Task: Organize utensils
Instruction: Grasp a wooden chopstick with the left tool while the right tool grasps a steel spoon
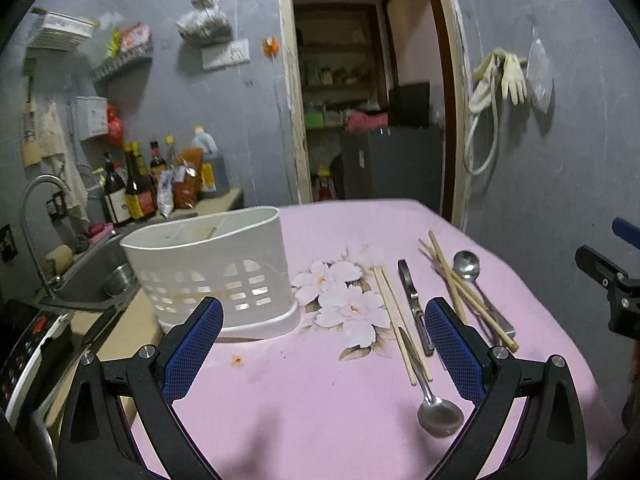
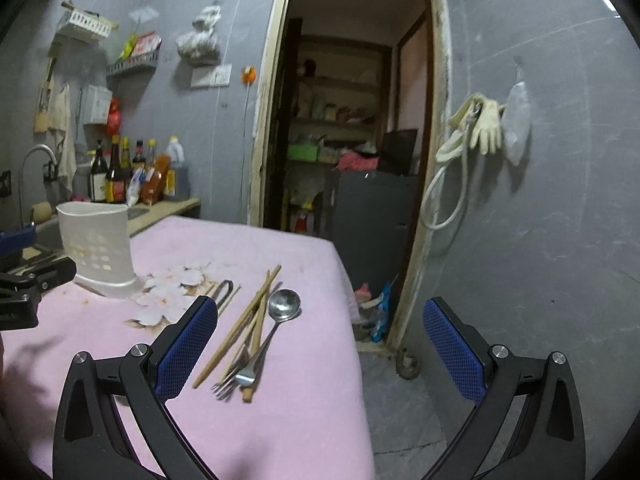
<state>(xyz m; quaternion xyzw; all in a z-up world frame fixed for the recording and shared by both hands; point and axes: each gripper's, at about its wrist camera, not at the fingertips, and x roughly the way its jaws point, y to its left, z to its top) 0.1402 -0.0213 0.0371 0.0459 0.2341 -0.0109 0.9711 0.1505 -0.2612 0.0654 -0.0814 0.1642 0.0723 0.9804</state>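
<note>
Utensils lie loose on the pink counter (image 1: 280,420), none yet stowed by the look of it, so the sorting seems to be at its very start. Going left to right in the left wrist view: the white caddy (image 1: 212,272) stands at about ten o'clock from the centre of the cloth; a pair of chopsticks (image 1: 396,320), a dark-handled peeler (image 1: 414,304) and a spoon (image 1: 438,412) lie just right of the printed flowers; further toward three o'clock a second spoon (image 1: 466,266) rests across more chopsticks (image 1: 452,280). The left tool (image 1: 324,344) hovers spread wide with nothing between its pads, and the right tool (image 2: 320,344) is likewise wide apart and empty, with a fork (image 2: 232,376) at its eight o'clock. Next, I judge, one tool must descend over a single utensil, close on its handle, and carry it to the caddy.
</note>
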